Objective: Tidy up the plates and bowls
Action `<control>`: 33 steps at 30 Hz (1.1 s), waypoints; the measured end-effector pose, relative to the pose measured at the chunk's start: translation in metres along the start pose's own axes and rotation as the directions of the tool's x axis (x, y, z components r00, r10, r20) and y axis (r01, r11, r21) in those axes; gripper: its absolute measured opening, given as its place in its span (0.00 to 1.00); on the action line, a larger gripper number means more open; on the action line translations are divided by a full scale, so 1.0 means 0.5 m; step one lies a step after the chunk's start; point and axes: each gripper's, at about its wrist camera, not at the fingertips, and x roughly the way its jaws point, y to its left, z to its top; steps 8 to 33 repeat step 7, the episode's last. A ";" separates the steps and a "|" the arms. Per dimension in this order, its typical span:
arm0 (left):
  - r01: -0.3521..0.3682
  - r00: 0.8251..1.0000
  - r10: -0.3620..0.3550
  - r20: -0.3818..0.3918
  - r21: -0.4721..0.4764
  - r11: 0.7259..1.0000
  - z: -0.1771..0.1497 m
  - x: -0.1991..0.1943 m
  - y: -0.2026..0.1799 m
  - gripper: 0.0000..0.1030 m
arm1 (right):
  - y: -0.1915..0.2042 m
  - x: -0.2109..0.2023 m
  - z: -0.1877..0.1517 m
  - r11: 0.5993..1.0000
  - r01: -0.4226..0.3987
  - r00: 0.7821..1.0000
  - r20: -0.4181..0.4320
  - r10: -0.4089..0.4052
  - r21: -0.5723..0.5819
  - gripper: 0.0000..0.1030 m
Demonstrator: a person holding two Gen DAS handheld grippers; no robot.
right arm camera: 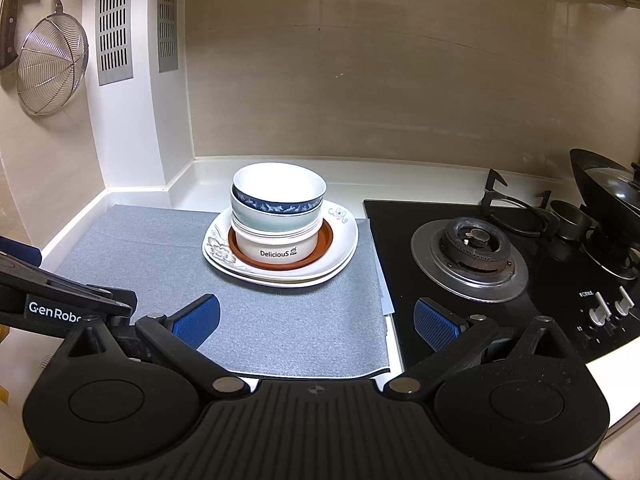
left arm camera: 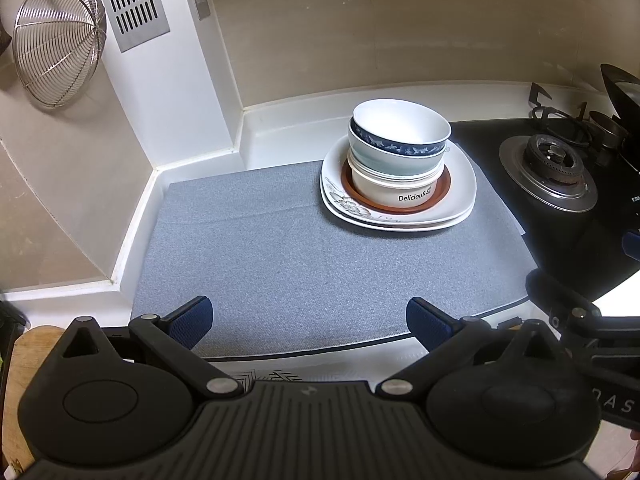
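A stack of bowls (left arm camera: pixel 400 140) (right arm camera: pixel 279 204) stands on a brown saucer (left arm camera: pixel 442 190) (right arm camera: pixel 324 240), which sits on two white floral plates (left arm camera: pixel 460 184) (right arm camera: pixel 344 236). The top bowl is white, then a blue-rimmed one, a pale green one, and a white "Delicious" bowl (left arm camera: pixel 396 192) (right arm camera: pixel 276 250) at the bottom. The stack rests on a grey mat (left arm camera: pixel 280 248) (right arm camera: pixel 288 320). My left gripper (left arm camera: pixel 308 322) is open and empty, well short of the stack. My right gripper (right arm camera: pixel 316 320) is open and empty, also short of it.
A black gas hob (left arm camera: pixel 560 216) (right arm camera: pixel 500 280) with a burner (left arm camera: pixel 554 160) (right arm camera: pixel 474 246) lies right of the mat; a dark wok (right arm camera: pixel 604 200) is at the far right. A wire skimmer (left arm camera: pixel 56 40) (right arm camera: pixel 52 60) hangs on the left wall. A white pillar stands at the back left.
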 end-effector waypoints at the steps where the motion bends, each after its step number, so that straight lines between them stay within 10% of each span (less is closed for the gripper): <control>1: 0.001 1.000 -0.001 0.001 -0.002 1.000 -0.001 0.000 0.000 1.00 | 0.000 0.000 0.000 1.000 0.000 1.000 0.000 0.000 0.000 1.00; 33: -0.002 1.000 0.002 0.018 -0.008 1.000 -0.003 -0.004 0.001 1.00 | -0.003 -0.003 0.000 1.000 0.002 1.000 0.005 -0.003 0.005 1.00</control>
